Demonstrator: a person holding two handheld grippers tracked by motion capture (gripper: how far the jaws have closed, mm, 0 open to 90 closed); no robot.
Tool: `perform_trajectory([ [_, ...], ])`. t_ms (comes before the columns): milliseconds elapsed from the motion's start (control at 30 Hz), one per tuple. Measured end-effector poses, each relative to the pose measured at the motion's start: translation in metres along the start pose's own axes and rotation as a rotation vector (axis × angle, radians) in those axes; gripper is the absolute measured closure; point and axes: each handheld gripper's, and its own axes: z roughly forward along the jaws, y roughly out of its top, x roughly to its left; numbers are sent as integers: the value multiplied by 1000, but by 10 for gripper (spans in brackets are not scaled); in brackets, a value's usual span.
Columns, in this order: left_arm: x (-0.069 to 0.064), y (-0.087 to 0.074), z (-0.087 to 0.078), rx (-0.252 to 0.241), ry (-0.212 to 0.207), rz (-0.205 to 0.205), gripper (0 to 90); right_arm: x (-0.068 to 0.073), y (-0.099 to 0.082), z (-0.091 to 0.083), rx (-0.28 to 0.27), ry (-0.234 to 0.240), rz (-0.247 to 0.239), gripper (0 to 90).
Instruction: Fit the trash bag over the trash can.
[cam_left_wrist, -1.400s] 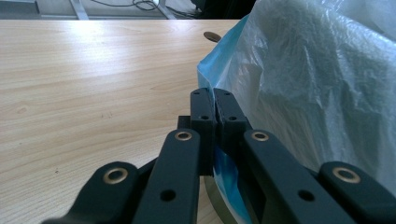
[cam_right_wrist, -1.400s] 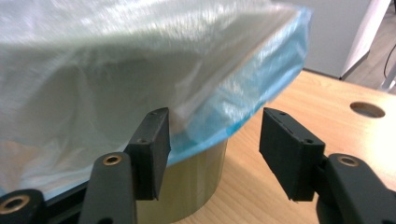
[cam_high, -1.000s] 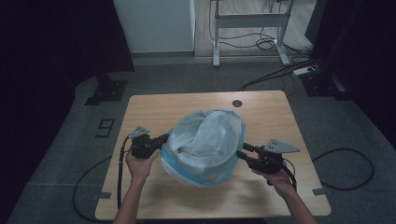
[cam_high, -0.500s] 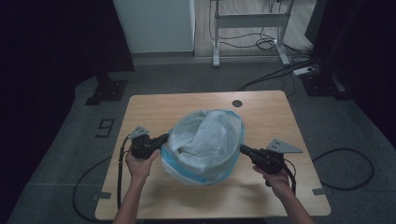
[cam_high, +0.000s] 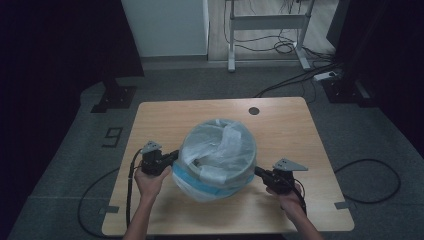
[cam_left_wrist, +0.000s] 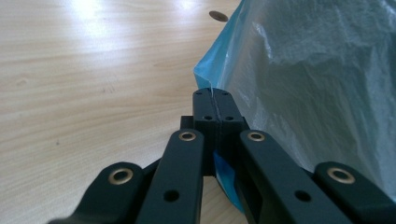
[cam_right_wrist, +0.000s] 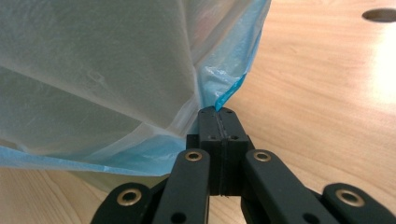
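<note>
**High view: both grippers pinching the bag**

High view is showing the left gripper (cam_high: 172, 159) at lower left of centre; I am keeping its jaws fully closed on the edge of the blue plastic bag (cam_high: 216, 159), which is sitting over a round bin in the middle of the wooden table (cam_high: 165, 115). At lower right of centre, the right gripper (cam_high: 260, 172) is nipping the bag's opposite edge; its jaws have just been closing on the film.

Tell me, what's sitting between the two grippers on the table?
A round bin lined with a blue plastic bag sits there, seen in the high view. The left gripper and the right gripper each pinch the bag's edge from opposite sides.
</note>
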Motion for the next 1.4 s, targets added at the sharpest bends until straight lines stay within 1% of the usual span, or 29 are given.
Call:
perform_trajectory([
  [33, 0, 0, 0, 0, 0, 0, 897, 0, -1, 1, 7, -6, -9, 889],
  [67, 0, -3, 1, 10, -1, -3, 897, 1, -2, 3, 20, -14, -14, 889],
  [100, 0, -3, 1, 10, -1, -3, 897, 1, -2, 3, 20, -14, -14, 889],
  [133, 0, -5, 2, 25, 0, -5, 897, 1, -5, 5, 43, -21, -17, 889],
  [167, 0, -5, 2, 25, 0, -5, 897, 1, -5, 5, 43, -21, -17, 889],
  [200, 0, -6, 2, 34, 3, 0, 897, 1, -7, 6, 57, -28, -14, 889],
  [233, -1, -6, 3, 40, 3, 6, 897, 1, -7, 6, 57, -28, -14, 889],
  [300, -3, -6, 6, 55, -7, 4, 896, 0, -8, 8, 70, -35, -12, 889],
  [333, -3, -7, 10, 74, -13, 3, 895, -2, -9, 11, 88, -48, -4, 889],
  [367, -3, -7, 10, 74, -13, 3, 895, -2, -10, 12, 93, -51, 2, 889],
  [400, -5, -8, 13, 86, -15, 8, 894, -3, -11, 13, 95, -53, 2, 888],
  [567, -8, -10, 17, 100, -27, 19, 887, -5, -13, 14, 98, -57, 8, 888],
  [667, -9, -10, 17, 102, -29, 23, 859, -8, -13, 10, 79, -60, 19, 886],
  [700, -9, -10, 15, 94, -22, 25, 816, -9, -13, 9, 70, -58, 24, 884],
  [733, -7, -8, 10, 59, -7, 19, 753, -10, -13, 7, 58, -58, 26, 869],
  [767, -7, -8, 10, 59, -7, 19, 694, -10, -13, 7, 58, -58, 26, 869],
  [800, -3, -6, 1, 17, -21, -2, 635, -10, -12, 4, 36, -59, 24, 835],
  [833, -3, -6, 1, 17, -21, -2, 580, -10, -12, 4, 36, -59, 24, 835],
  [867, 2, -4, -9, -29, -16, -8, 532, -11, -10, -1, 15, -70, 24, 776],
  [933, 7, -2, -20, -61, -21, -12, 456, -11, -9, -4, -4, -81, 25, 759],
  [1000, 10, -2, -29, -87, -34, -10, 437, -13, -8, -7, -25, -73, 30, 721],
  [1033, 10, -2, -29, -87, -34, -10, 435, -13, -7, -9, -37, -74, 30, 680],
  [1067, 11, -2, -35, -96, -47, 6, 432, -13, -7, -10, -49, -75, 31, 636],
  [1167, 9, -1, -43, -111, -41, 32, 412, -11, -4, -16, -77, -76, 27, 558],
  [1267, 10, 0, -50, -137, -32, 54, 333, -8, -2, -21, -99, -75, 20, 513],
  [1300, 10, 0, -50, -137, -32, 54, 295, -8, -2, -21, -99, -75, 20, 513],
  [1333, 11, 1, -53, -145, -25, 55, 295, -7, -1, -23, -105, -76, 17, 504],
  [1367, 12, 1, -55, -156, -21, 54, 267, -6, 0, -24, -112, -75, 12, 498],
  [1400, 14, 3, -58, -174, -28, 51, 224, -5, 0, -27, -126, -72, 5, 488],
])
